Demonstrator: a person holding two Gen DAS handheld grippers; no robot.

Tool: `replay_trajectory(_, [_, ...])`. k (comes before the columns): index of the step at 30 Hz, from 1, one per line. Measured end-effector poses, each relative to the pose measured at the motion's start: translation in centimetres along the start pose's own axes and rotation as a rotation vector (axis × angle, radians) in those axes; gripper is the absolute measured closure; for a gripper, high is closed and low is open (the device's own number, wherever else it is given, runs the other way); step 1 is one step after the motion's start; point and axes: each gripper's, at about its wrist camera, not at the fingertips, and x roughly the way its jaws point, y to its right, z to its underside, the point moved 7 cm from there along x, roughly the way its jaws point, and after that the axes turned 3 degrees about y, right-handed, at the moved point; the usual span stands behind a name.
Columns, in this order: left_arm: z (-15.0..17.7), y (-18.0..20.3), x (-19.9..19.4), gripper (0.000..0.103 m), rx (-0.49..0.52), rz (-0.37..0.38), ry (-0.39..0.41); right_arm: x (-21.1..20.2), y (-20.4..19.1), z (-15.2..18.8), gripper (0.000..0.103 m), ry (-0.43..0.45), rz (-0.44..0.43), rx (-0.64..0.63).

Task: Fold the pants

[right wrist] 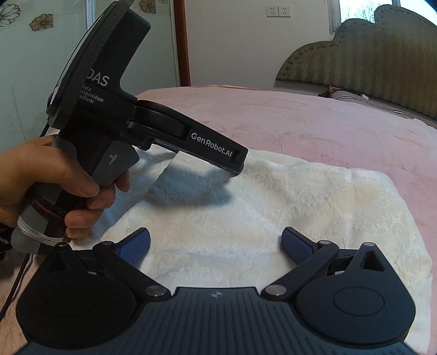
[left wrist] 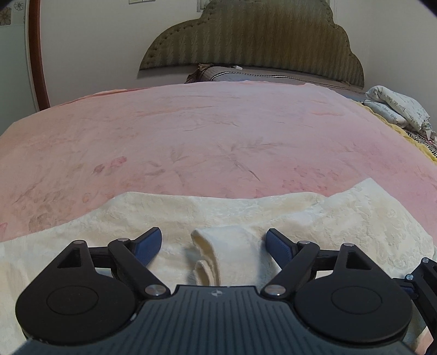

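Two open grippers, cream pants (left wrist: 245,215), pink bed (left wrist: 191,131)

Ahead of your tongs spreads a bed under a pink bedspread (left wrist: 218,131) with a faint leaf pattern. Beyond it, an olive, scalloped, tufted headboard (left wrist: 254,41) stands against a pale wall (left wrist: 95,41). Pillows (left wrist: 273,75) lie at its foot, and a folded white cloth with script print (left wrist: 398,109) sits far right. To the left stands a reddish-brown wooden post (right wrist: 181,41); double wall sockets (right wrist: 278,11) sit higher up, and daylight enters a window (right wrist: 363,11) above the headboard.
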Motion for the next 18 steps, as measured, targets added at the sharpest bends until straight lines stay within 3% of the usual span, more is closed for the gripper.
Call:
replay_trajectory(11, [-0.1, -0.8, -1.4, 0.015, -0.031, -0.018, 0.014, 0.0, 0.2, 0.0, 0.000, 0.000, -0.001, -0.002])
replay_trajectory(15, [-0.7, -0.2, -4.5, 0.015, -0.013, 0.117, 0.078, -1.1, 0.6, -0.9, 0.000, -0.002, 0.012, 0.001])
replay_trajectory(18, [-0.8, 0.9, -5.2, 0.016, 0.017, 0.196, 0.073, -2.1, 3.4, -2.3, 0.000, 0.011, 0.103, -0.034])
